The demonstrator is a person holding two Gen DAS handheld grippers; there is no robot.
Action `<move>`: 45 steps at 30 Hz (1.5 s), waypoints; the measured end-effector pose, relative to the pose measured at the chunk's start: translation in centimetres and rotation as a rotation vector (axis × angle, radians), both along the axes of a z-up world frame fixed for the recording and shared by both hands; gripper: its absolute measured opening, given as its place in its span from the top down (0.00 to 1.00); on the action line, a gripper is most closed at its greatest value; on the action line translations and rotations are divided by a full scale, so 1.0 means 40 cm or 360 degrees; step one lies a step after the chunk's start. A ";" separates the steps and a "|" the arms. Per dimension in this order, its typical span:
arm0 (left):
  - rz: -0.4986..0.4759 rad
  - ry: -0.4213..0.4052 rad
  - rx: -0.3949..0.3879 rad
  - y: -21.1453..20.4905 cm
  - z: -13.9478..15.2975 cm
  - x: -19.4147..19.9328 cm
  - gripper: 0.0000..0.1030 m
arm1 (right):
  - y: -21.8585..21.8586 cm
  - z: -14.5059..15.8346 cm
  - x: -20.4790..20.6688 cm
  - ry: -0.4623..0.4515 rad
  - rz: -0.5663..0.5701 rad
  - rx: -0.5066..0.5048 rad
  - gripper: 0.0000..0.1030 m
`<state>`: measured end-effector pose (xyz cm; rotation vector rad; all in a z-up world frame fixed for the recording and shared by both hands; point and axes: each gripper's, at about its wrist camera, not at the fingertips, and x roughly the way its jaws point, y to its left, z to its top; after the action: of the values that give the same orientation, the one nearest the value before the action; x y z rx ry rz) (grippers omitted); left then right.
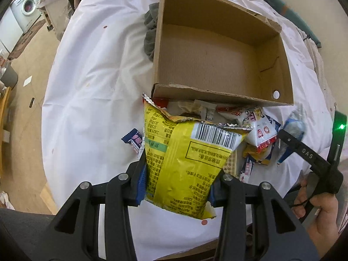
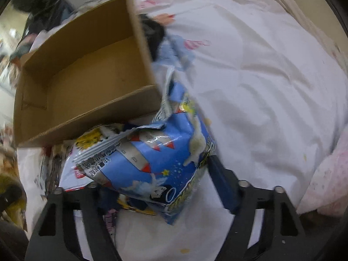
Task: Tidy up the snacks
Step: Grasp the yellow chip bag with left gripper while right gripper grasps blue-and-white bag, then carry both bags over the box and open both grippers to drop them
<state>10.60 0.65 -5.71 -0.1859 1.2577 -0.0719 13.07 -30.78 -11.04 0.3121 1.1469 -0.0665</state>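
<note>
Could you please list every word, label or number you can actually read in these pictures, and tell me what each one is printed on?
"OAS": white letters on the black right gripper, as they read in the left wrist view.
Yellow snack bag, held in the left gripper: a barcode and dense Chinese print, upside down, too small to read reliably.
Blue snack bag: its label strip is blurred, unreadable.
Cardboard box: no text.
</note>
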 end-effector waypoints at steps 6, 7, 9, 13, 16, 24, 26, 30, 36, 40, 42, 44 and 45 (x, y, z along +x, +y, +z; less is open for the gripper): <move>-0.0003 -0.0004 0.0005 -0.008 0.000 0.003 0.62 | -0.048 0.041 -0.025 -0.0101 -0.0035 0.0041 0.59; -0.0004 -0.0007 0.0008 -0.009 0.000 0.002 0.62 | -0.048 0.054 -0.032 -0.0137 -0.0025 0.0037 0.61; -0.0004 -0.0019 0.0014 -0.010 0.002 -0.001 0.62 | -0.046 0.089 -0.050 -0.0210 -0.0008 -0.0004 0.63; 0.0002 -0.0071 0.0056 -0.011 0.022 -0.008 0.62 | -0.048 0.155 -0.080 -0.0381 0.0007 0.0014 0.63; 0.0015 -0.0138 0.0076 -0.011 0.058 -0.007 0.62 | -0.040 0.215 -0.099 -0.0546 0.0064 0.0083 0.63; 0.0024 -0.0288 0.0121 -0.019 0.155 0.038 0.62 | -0.002 0.280 -0.058 -0.0716 0.0234 0.0187 0.63; 0.0023 -0.0304 0.0126 -0.020 0.171 0.060 0.62 | 0.001 0.286 -0.040 -0.0720 0.0257 0.0215 0.63; 0.0002 -0.0355 0.0148 -0.032 0.205 0.111 0.62 | 0.018 0.294 0.009 -0.0735 0.0286 0.0248 0.63; -0.0032 -0.0403 0.0160 -0.064 0.221 0.183 0.62 | 0.048 0.303 0.090 -0.0762 0.0371 0.0263 0.63; -0.0037 -0.0408 0.0161 -0.086 0.206 0.230 0.62 | 0.062 0.282 0.143 -0.0730 0.0402 0.0262 0.63; -0.0050 -0.0411 0.0179 -0.102 0.192 0.254 0.62 | 0.078 0.267 0.166 -0.0704 0.0427 0.0230 0.63; -0.0063 -0.0409 0.0193 -0.114 0.178 0.271 0.62 | 0.090 0.253 0.182 -0.0677 0.0453 0.0217 0.63; -0.0071 -0.0410 0.0198 -0.120 0.168 0.279 0.62 | 0.099 0.246 0.190 -0.0663 0.0469 0.0207 0.63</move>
<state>21.78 -4.16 0.99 -0.0388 1.0058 -0.0541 20.67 -26.82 -1.22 0.2539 0.7738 0.3210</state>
